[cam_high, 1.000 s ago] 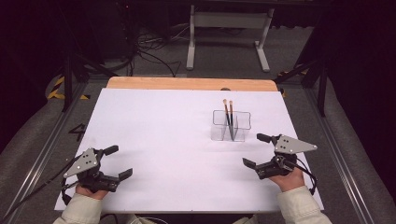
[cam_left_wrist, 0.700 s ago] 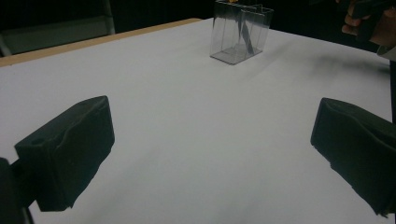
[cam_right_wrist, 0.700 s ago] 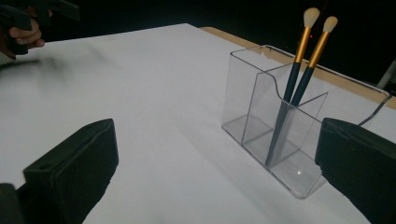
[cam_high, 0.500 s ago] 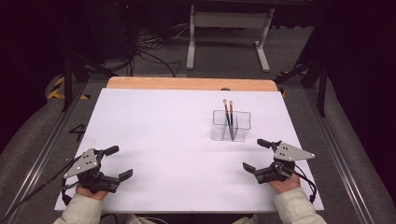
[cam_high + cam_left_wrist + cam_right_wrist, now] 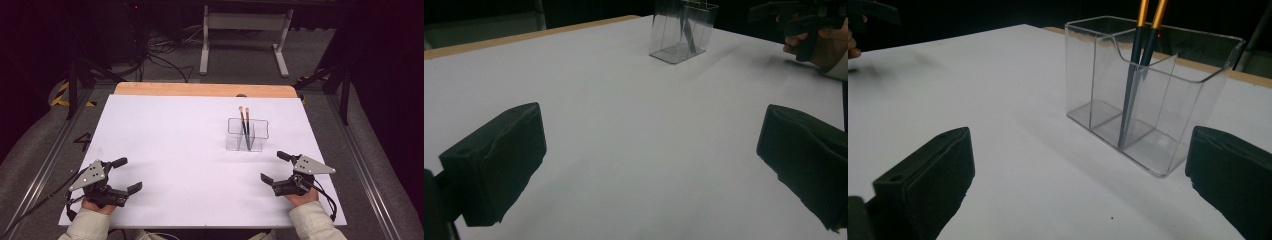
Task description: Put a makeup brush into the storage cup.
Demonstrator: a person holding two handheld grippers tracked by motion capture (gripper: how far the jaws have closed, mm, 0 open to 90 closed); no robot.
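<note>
Change noted: your right claw (image 5: 275,167) has drawn back toward you and lower over the last second, away from the clear holder (image 5: 248,134); I judge the pencils (image 5: 245,127) placed and the hand retiring. Holder: right half of the white worktop (image 5: 170,145), two pencils upright in one compartment. Right claw: jaws apart, empty, pointing at the holder. Left claw (image 5: 127,175): jaws apart, empty, unmoved at your near left corner.

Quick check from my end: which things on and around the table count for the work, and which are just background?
In the job:
clear holder
two brushes standing in it
left gripper, open
right gripper, open, nearer the holder

Just about:
white table sheet
wooden edge
grey stand and cables on the floor
</note>
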